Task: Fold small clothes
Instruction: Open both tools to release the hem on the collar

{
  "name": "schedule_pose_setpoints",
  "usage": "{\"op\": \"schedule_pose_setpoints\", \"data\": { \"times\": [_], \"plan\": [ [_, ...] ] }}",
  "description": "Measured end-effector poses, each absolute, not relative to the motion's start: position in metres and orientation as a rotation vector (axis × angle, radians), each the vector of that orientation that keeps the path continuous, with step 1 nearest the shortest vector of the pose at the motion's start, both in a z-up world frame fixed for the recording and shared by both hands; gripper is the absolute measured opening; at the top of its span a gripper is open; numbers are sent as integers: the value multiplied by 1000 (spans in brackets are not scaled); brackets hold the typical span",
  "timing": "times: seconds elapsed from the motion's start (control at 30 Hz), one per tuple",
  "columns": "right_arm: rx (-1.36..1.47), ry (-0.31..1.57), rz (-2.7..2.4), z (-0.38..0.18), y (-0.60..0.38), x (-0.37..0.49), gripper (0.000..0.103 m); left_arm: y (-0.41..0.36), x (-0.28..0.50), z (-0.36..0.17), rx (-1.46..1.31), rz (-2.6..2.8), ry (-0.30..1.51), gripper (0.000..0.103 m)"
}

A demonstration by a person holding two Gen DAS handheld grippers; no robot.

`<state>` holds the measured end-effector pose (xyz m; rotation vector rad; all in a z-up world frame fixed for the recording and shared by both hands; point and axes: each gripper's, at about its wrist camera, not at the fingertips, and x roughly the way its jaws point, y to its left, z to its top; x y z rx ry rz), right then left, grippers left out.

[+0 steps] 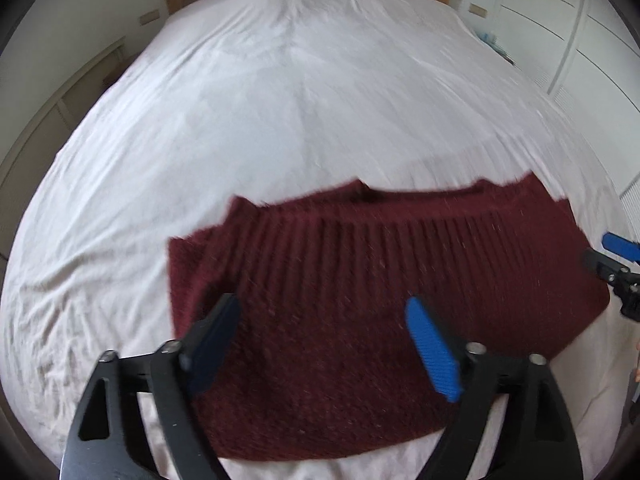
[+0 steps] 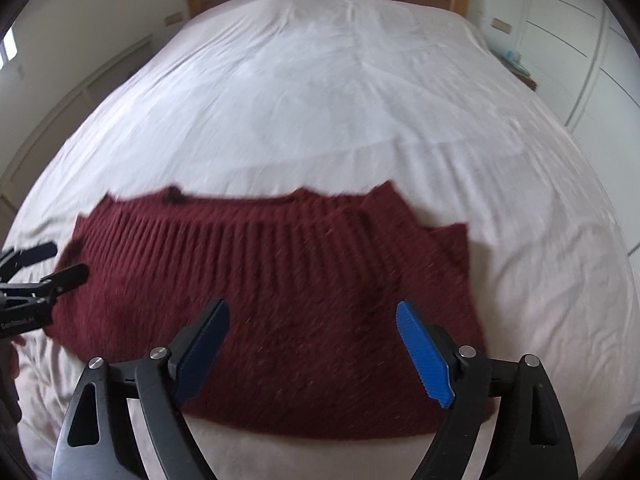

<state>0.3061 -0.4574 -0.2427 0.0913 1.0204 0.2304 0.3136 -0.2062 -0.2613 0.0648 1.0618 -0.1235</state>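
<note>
White bed (image 1: 280, 100), maroon sweater (image 1: 360, 280) flat; left gripper (image 1: 324, 344), right gripper (image 2: 312, 348) wide apart, empty.

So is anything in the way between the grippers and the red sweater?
No, nothing visible is. The left gripper and the right gripper are both open right over the dark red sweater, which lies alone on the white bed sheet.

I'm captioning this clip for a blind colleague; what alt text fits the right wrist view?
A dark red knit sweater lies flat on a white-sheeted bed, partly folded. The right tool hovers open above it, and the left tool shows at the left edge.
</note>
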Motion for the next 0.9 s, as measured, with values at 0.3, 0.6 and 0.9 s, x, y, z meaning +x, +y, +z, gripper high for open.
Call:
{"op": "schedule_pose_setpoints", "data": {
  "times": [0.3, 0.6, 0.9],
  "plan": [
    [8, 1019, 272, -281, -414, 277, 102, -234, 291, -303, 136, -188, 1066, 102],
    [74, 1043, 180, -325, -459, 271, 102, -196, 278, -336, 89, -151, 1109, 102],
    [108, 1044, 140, -336, -498, 270, 102, -179, 269, -340, 49, -169, 1098, 102]
  ]
}}
